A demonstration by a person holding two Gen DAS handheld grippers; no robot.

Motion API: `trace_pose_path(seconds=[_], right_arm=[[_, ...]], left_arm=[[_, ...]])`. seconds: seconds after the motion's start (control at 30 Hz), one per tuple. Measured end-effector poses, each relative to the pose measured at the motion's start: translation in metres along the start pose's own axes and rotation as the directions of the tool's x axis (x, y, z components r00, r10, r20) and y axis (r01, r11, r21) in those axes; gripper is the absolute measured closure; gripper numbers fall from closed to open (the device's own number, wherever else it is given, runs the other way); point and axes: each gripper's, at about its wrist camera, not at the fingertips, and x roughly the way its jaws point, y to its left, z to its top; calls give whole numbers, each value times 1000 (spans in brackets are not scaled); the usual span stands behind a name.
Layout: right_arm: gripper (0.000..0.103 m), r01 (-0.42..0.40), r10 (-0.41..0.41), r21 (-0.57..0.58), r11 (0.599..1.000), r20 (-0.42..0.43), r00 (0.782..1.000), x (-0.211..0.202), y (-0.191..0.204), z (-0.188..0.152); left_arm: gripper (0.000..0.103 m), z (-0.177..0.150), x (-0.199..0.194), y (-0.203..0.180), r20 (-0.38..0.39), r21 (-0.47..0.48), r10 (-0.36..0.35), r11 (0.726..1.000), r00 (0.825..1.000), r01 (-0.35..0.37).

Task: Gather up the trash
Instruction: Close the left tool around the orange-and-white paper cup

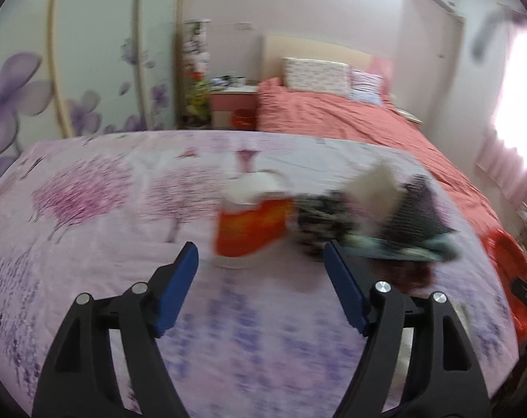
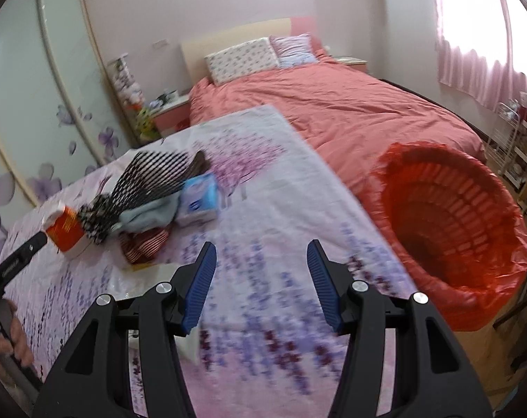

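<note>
An orange-and-white carton (image 1: 251, 226) stands on the floral-covered table (image 1: 89, 244), blurred, just beyond my left gripper (image 1: 261, 257). That gripper is open, with nothing between its blue pads. In the right wrist view the same carton (image 2: 66, 231) sits at the left, and one black finger (image 2: 23, 254) of the left gripper reaches toward it. My right gripper (image 2: 261, 252) is open and empty over the cloth. A red-lined trash basket (image 2: 448, 223) stands off the table's right edge.
Beside the carton lies a heap: a black mesh piece (image 2: 152, 174), pale blue cloth (image 2: 152, 214), red striped cloth (image 2: 145, 244) and a blue tissue pack (image 2: 199, 198). A white scrap (image 2: 190, 345) lies under my right gripper. A bed with a coral cover (image 2: 350, 111) is behind.
</note>
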Motion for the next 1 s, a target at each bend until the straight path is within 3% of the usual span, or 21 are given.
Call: trace_pose_path(seconds=[0.2,0.4,0.6,0.77,0.87,1.0], right_arm=[[48,-16,14,-52,999,-39,999,15,28,-6],[48,-20,15,-73,997,-70,997,30,42,-9],[48,-24,17,-81,996,-83,996,36,45,-9],[48,-28,21,-79,996,-89,996,39,48,-9],[48,-32,24,-80,996,-90,996,39,49,-7],[48,-36,29,-86,996,-80,996,36,51,-4]], left_arm=[[27,6,38,32,-40,-65,-22,998,999,19],[26,17,67,24,-41,-36,-52,998,998,51],[28,26,71,19,-1,-13,-117,993,993,117],[52,27,75,12,-19,21,-158,987,987,159],[59,23,79,11,-36,16,-172,985,984,173],[60,20,78,13,-31,7,-168,986,985,169]])
